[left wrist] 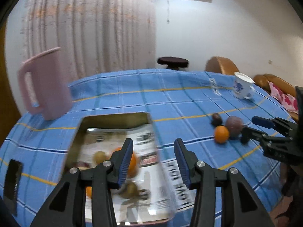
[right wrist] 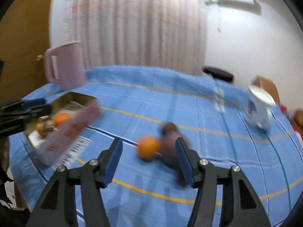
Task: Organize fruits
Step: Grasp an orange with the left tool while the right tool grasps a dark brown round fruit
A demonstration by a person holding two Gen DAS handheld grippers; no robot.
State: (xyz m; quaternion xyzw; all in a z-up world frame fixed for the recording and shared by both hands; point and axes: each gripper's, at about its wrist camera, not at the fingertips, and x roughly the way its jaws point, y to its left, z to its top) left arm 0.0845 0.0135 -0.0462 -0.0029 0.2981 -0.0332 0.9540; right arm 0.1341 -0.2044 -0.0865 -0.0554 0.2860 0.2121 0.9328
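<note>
A shallow box (left wrist: 113, 116) lined with printed paper holds an orange (left wrist: 133, 163) and some brownish fruits (left wrist: 99, 157). My left gripper (left wrist: 153, 141) hovers open over the box's right side, empty. On the blue checked cloth to the right lie a loose orange (left wrist: 221, 134), a round purple fruit (left wrist: 234, 124) and a small dark fruit (left wrist: 216, 118). My right gripper (right wrist: 149, 141) is open and empty just short of that loose orange (right wrist: 148, 147) and purple fruit (right wrist: 170, 145), apart from both. The right wrist view is blurred.
A pink jug (left wrist: 45, 87) stands behind the box at the left. A white and blue mug (left wrist: 243, 87) sits at the far right of the table. Behind the table are a dark stool (left wrist: 173, 62), an orange sofa (left wrist: 221, 66) and curtains.
</note>
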